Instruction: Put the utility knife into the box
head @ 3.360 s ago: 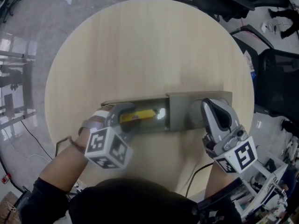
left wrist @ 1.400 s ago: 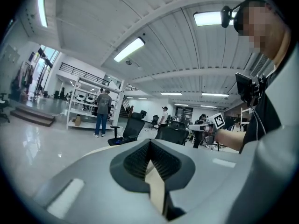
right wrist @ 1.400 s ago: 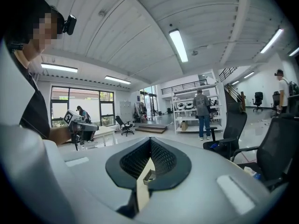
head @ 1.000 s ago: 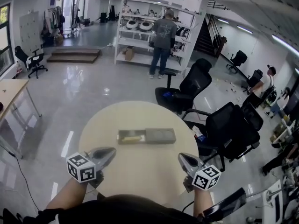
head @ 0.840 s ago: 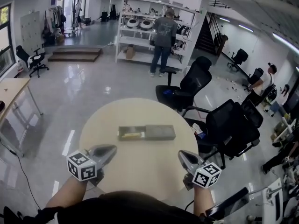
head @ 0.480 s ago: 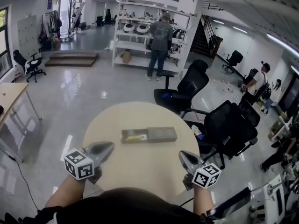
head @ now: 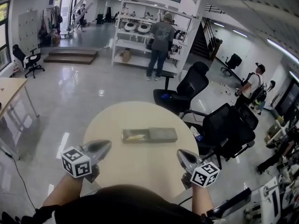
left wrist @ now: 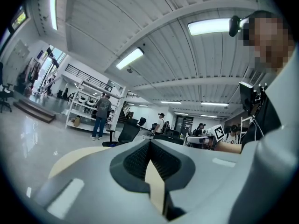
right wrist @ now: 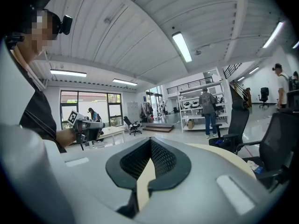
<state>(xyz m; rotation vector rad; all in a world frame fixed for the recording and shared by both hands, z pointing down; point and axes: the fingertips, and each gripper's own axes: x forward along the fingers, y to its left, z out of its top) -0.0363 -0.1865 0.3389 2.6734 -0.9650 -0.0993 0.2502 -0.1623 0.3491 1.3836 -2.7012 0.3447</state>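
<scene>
The long grey box (head: pixel 149 135) lies in the middle of the round wooden table (head: pixel 140 171). Its left part is slid open, and the yellow utility knife (head: pixel 136 136) lies inside it. My left gripper (head: pixel 108 144) hovers over the table's near left edge, well short of the box, shut and empty. My right gripper (head: pixel 179 153) is at the near right edge, also shut and empty. In the left gripper view the jaws (left wrist: pixel 150 141) meet at the tip, with the pale table edge (left wrist: pixel 74 155) behind them. The right gripper view shows its jaws (right wrist: pixel 150 141) closed too.
Black office chairs (head: pixel 187 85) (head: pixel 229 125) stand close behind and to the right of the table. A person (head: pixel 161 41) stands at white shelves (head: pixel 145 29) at the back. A desk (head: pixel 9 85) is at the far left, on a shiny floor.
A few seconds ago my left gripper was at the open box by the knife, the right beside the box. Both now sit back at the near edge. Over the last second they barely moved.
</scene>
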